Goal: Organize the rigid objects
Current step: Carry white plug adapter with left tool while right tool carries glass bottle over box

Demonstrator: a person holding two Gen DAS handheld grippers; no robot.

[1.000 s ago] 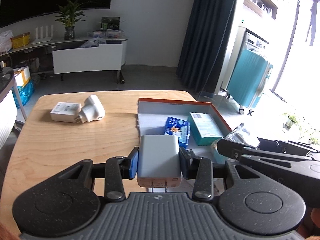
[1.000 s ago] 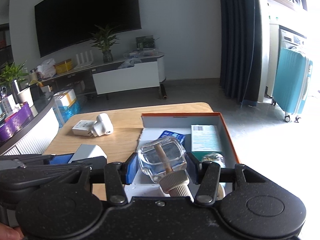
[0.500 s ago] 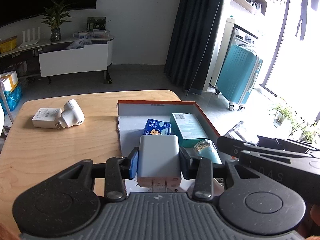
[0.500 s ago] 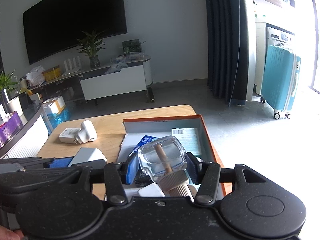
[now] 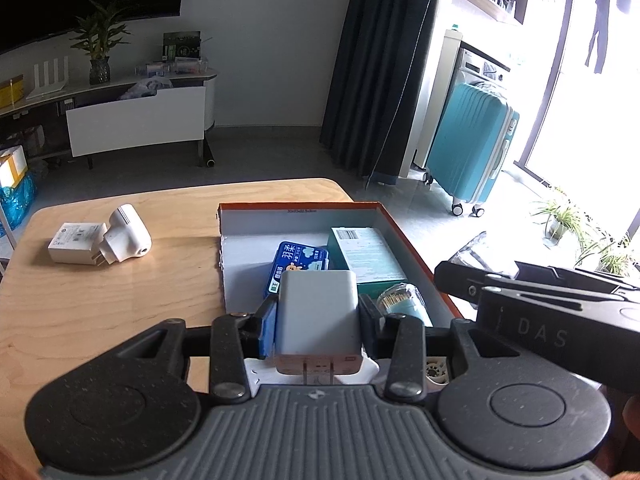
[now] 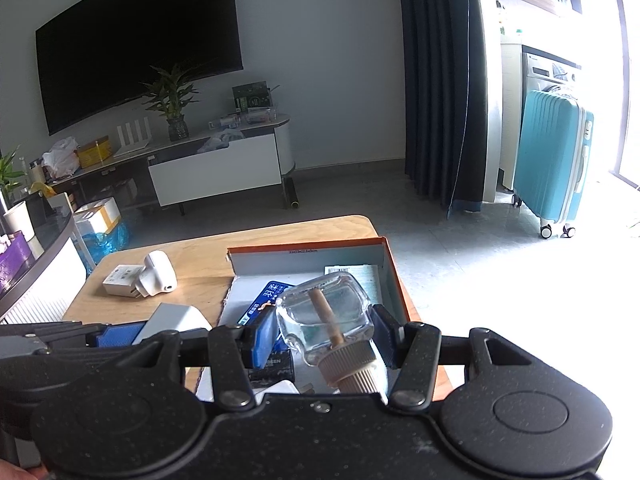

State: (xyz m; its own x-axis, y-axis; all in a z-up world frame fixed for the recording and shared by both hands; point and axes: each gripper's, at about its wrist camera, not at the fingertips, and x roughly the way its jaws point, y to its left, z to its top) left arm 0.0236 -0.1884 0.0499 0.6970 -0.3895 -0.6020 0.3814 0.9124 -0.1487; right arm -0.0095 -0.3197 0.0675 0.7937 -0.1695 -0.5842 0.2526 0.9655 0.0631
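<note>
My left claw (image 5: 318, 330) pinches the stiff, light charger (image 5: 318, 316) by its flat sides; my right claw (image 6: 325, 334) squeezes the slippery, fragile glass bottle (image 6: 326, 316).

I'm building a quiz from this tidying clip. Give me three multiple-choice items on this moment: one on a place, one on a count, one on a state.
1. Where does the blue packet lie?
A. in the orange-rimmed box
B. on the bare table
C. on the floor

2. How many white plug items lie on the table outside the box?
A. none
B. two
C. five

3. What is the right gripper doing?
A. hanging open
B. shut on a glass bottle
C. shut on a suitcase

Answers:
1 A: the blue packet rests inside the orange-rimmed box.
2 B: a flat white adapter and a rounded white plug lie together on the table.
3 B: the right gripper pads press the glass bottle.
</note>
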